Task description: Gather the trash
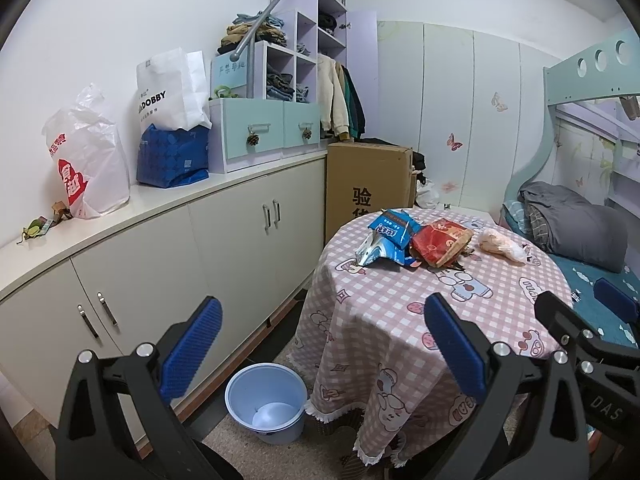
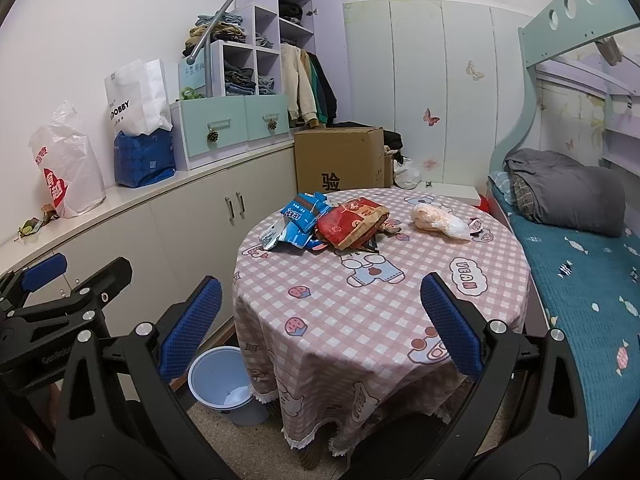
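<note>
Collecting: not begun; wrappers (image 2: 316, 224) lay on surface (image 2: 380, 304); bin (image 1: 266, 404) nearly empty.
Tools: left tool (image 1: 320, 348) and right tool (image 2: 320, 326) were wide open, empty.

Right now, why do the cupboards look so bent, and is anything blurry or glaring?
Left wrist view: fisheye lens bows the cabinet edge and darkens the corners; the wrappers stay sharp. Right wrist view: same bending on the bed frame; soft, even room light, no harsh glare on the tablecloth.
</note>
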A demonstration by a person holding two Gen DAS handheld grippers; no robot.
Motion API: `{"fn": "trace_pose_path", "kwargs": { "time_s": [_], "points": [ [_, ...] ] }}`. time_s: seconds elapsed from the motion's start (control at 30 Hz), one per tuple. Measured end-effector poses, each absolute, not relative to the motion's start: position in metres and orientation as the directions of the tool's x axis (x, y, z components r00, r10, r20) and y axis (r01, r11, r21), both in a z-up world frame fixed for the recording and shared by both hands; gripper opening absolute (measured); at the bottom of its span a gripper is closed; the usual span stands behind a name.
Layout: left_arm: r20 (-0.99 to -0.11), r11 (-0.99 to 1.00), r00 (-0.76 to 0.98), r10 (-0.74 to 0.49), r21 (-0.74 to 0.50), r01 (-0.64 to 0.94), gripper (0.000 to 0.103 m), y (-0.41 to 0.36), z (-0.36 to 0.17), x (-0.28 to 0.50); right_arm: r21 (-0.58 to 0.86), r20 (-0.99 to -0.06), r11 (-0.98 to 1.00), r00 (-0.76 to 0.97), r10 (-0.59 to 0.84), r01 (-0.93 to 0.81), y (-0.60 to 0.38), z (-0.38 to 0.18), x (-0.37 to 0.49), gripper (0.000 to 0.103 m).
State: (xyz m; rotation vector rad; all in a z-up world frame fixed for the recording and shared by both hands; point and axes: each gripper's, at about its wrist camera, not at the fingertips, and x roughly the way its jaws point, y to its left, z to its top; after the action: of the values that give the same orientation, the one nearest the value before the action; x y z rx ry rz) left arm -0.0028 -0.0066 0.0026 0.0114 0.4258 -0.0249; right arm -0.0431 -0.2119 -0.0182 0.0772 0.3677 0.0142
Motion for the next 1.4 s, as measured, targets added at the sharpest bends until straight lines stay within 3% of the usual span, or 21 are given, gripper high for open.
{"fn": "trace_pose_path", "kwargs": {
  "time_s": [1.4],
  "points": [
    [-0.404,0.999,0.914,-0.029,0.0,0.032,0.099,-0.008,0.004,-0.004,0.073,-0.359,0.997,0.933,0.025,0.001,-0.217,-0.018,-0.048,0.097]
  ]
}}
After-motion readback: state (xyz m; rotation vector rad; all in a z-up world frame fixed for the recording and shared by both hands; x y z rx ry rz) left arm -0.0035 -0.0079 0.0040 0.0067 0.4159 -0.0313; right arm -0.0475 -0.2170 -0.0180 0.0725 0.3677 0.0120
